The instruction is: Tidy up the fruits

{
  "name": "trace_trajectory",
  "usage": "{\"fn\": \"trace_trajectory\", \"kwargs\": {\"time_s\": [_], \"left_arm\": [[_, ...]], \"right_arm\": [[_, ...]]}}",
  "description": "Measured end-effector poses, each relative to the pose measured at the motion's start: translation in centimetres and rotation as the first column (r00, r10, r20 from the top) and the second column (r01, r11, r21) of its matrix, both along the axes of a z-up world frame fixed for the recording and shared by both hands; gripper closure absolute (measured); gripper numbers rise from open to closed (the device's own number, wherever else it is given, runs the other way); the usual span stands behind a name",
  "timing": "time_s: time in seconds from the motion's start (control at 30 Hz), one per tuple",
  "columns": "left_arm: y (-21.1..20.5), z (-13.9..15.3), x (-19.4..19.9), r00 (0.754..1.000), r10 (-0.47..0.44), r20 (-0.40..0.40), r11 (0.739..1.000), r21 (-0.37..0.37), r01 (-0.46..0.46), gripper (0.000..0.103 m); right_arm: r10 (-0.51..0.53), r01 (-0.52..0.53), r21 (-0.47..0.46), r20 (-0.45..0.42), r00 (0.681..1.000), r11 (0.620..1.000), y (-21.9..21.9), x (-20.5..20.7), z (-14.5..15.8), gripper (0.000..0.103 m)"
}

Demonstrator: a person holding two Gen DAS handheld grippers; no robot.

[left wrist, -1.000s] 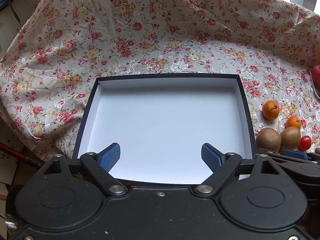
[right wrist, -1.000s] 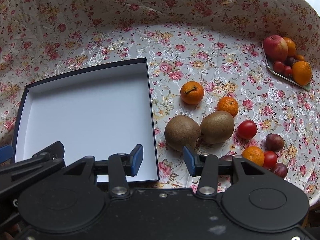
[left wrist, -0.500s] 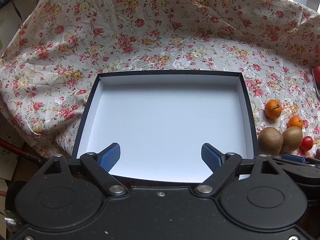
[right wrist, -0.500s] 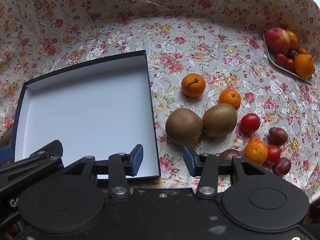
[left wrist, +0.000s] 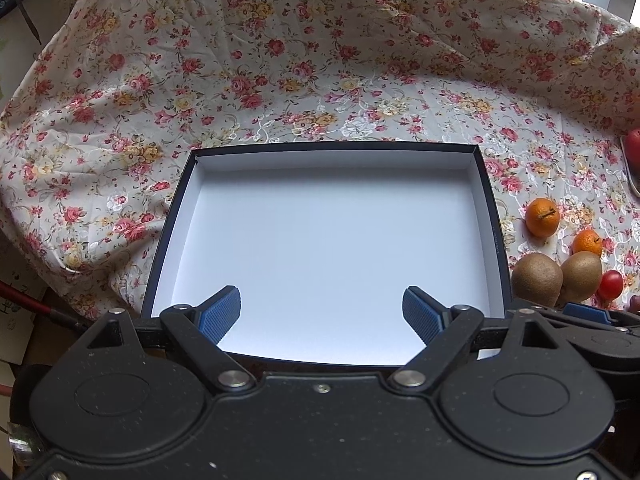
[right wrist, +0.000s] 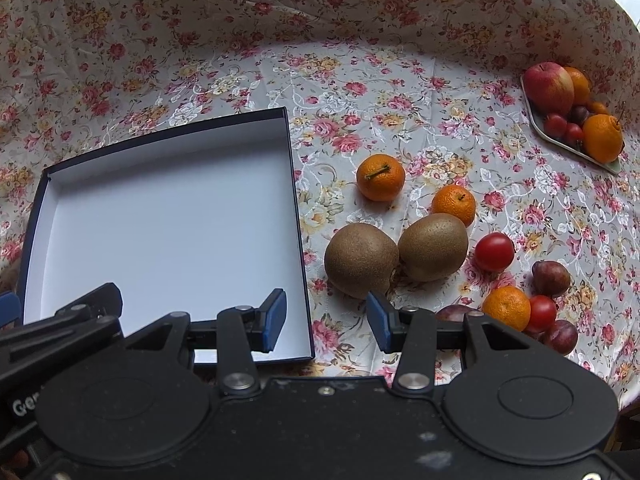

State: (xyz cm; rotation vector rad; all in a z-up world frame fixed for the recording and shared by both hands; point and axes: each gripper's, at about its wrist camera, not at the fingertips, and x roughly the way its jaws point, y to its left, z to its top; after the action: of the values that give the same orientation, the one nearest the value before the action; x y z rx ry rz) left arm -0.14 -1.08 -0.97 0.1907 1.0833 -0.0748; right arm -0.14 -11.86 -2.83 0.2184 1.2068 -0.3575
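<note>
I am holding the left gripper (left wrist: 321, 314) over the shallow dark-edged white cardboard box (left wrist: 328, 240), its fingers spread wide and grasping nothing. The right gripper (right wrist: 326, 317) is hovering near the box's right wall, fingers likewise released, just short of two brown fuzzy kiwis (right wrist: 362, 262) (touching each other) lying on the floral-clothed tabletop (right wrist: 360, 80). Small orange mandarins (right wrist: 380, 177) and a red cherry tomato (right wrist: 494, 252) are sitting beside them.

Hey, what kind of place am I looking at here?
Probably a home table: a flowered tablecloth, loose fruit such as kiwis, a plate of fruit and an empty box.
</note>
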Motion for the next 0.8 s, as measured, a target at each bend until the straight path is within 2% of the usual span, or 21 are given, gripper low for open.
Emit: {"fn": "trace_trajectory", "kwargs": {"time_s": [0.4,0.8], "left_arm": [[-1.0,0.4,0.0,1.000,-0.012,0.000,0.999,-0.040,0.012,0.014],[-6.4,0.6,-1.2,0.992,-0.123,0.005,0.991,-0.059,0.123,0.014]], "right_arm": [[-0.011,0.011,0.014,-0.024,1.000,1.000,-1.4,-0.6,-0.1,0.056],[-0.129,0.130,0.062,-0.022,0.991,0.990,-7.1,-3.4,0.6,0.056]]}}
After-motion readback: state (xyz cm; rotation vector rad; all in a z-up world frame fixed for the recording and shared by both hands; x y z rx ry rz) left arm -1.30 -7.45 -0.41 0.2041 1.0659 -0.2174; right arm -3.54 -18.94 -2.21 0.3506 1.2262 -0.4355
